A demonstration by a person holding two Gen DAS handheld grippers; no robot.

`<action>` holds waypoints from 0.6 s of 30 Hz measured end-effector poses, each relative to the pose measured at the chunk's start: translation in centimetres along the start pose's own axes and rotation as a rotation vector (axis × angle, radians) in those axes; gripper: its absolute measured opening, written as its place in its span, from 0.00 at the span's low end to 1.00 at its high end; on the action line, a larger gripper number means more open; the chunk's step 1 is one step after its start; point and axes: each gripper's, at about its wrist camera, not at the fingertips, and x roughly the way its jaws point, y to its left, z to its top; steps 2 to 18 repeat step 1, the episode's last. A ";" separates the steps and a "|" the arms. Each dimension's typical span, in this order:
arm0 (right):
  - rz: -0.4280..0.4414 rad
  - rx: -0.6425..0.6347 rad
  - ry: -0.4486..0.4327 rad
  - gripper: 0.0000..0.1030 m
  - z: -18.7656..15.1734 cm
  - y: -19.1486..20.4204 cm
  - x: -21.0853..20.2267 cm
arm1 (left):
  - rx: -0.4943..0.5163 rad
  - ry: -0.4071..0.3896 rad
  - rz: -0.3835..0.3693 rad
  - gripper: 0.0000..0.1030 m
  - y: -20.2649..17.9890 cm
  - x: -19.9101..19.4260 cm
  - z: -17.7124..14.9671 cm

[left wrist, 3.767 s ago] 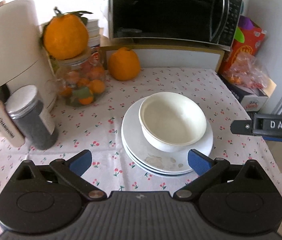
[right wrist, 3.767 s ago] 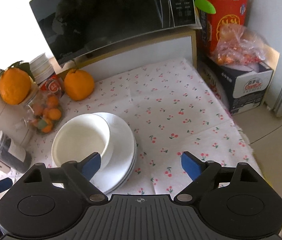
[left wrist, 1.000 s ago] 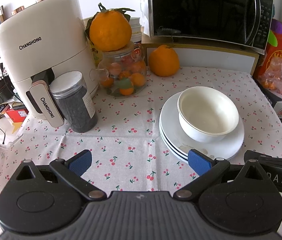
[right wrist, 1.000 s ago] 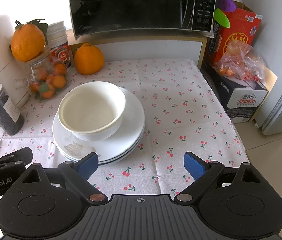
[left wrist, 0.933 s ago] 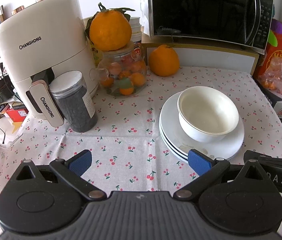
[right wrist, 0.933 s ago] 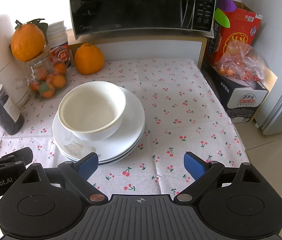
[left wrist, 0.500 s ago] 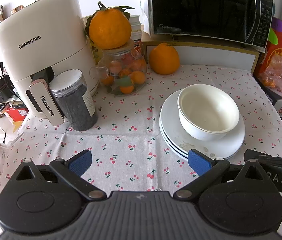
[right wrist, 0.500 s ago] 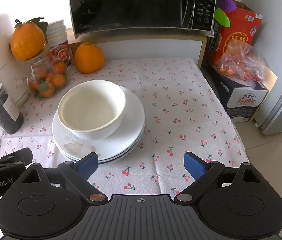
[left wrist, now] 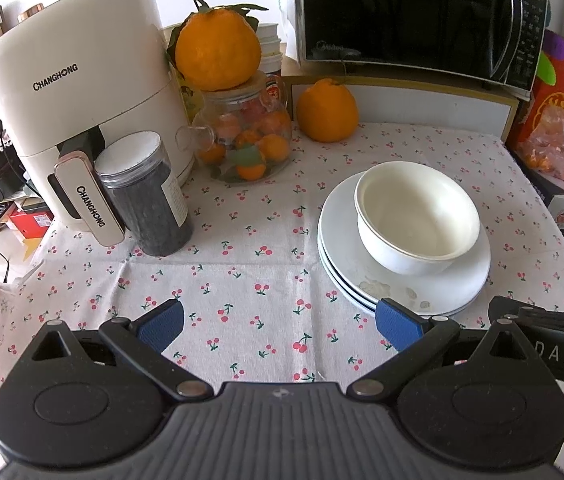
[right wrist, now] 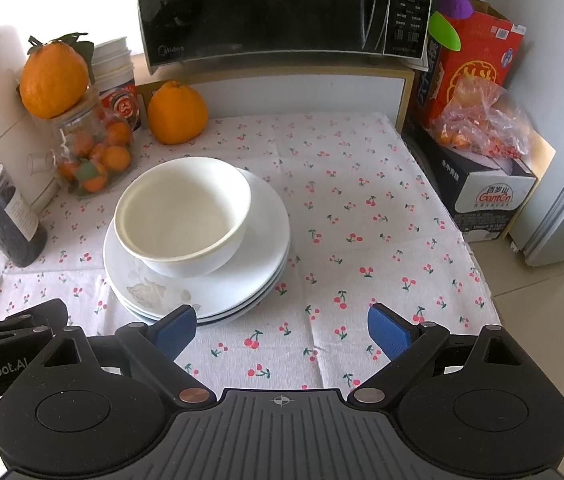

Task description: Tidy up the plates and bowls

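A white bowl [left wrist: 417, 216] [right wrist: 182, 224] sits upright on a stack of white plates [left wrist: 433, 292] [right wrist: 242, 280] on the cherry-print tablecloth. My left gripper [left wrist: 278, 328] is open and empty, hovering over the cloth in front and to the left of the stack; its right blue fingertip [left wrist: 395, 328] overlaps the plates' near rim in the left wrist view. The right gripper [right wrist: 282, 332] is open too, holding nothing, in front and to the right of the stack. Each gripper's side shows at the edge of the other's view.
A cream air fryer [left wrist: 78, 100], a dark-filled jar [left wrist: 146, 196], a glass jar of small oranges [left wrist: 246, 140] with a big orange on its lid, and another orange [left wrist: 327, 110] stand at the back left. A microwave [right wrist: 282, 8] sits behind; boxes [right wrist: 477, 168] flank the table's right edge.
Both grippers have pulled back and away from the stack since the oldest frames. Over the last second almost nothing has moved; bowl and plates stay put.
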 end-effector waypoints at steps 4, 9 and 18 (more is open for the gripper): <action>0.000 0.001 0.001 0.92 0.0 0.0 0.1 | 0.003 0.002 -0.003 0.99 0.0 0.0 0.0; 0.000 0.001 0.001 0.92 0.0 0.0 0.1 | 0.003 0.002 -0.003 0.99 0.0 0.0 0.0; 0.000 0.001 0.001 0.92 0.0 0.0 0.1 | 0.003 0.002 -0.003 0.99 0.0 0.0 0.0</action>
